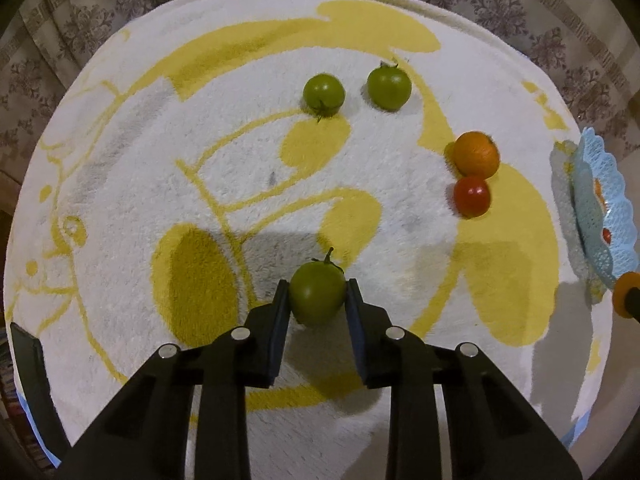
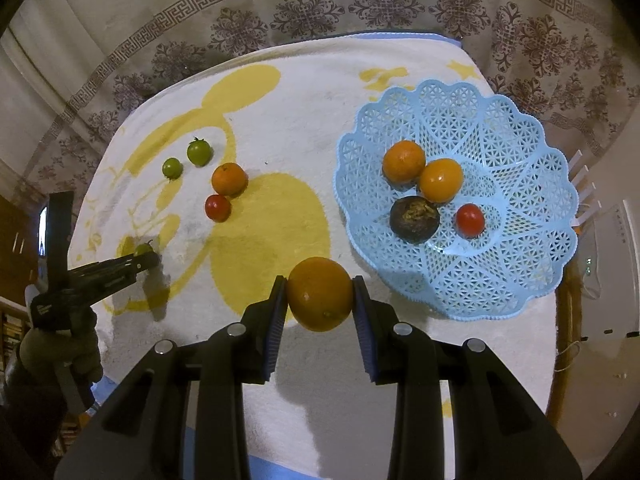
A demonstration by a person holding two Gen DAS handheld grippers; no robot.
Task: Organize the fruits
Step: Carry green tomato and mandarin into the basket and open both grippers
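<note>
Fruit position relative to each claw: a round green tomato with a short stem (image 1: 317, 298) sits between the two black fingers of the left gripper (image 1: 317, 300), both pads pressed against its sides, so this claw pinches the tomato just above the white-and-yellow fleece blanket (image 1: 140, 152). A large round orange (image 2: 320, 294) sits likewise between the blue-padded fingers of the right gripper (image 2: 320, 300), pinched on both flanks, near the front rim of the pale blue lattice plastic basket (image 2: 520, 152). In the right wrist view, the left gripper reaches in from the left edge, held nearly level by a gloved hand (image 2: 60, 356) wrapped around its handle. The green tomato's stem points up and away from the left camera; the fruit is near-spherical, with no clear long axis. The held orange shows a small dimple on its lower face. Loose on the blanket lie two more green tomatoes (image 1: 324, 94) (image 1: 389, 85), a smaller orange (image 1: 477, 155) and a red tomato (image 1: 472, 197) touching it. The basket contains two oranges (image 2: 404, 161), a dark round fruit (image 2: 415, 220) and a red tomato (image 2: 469, 221).
</note>
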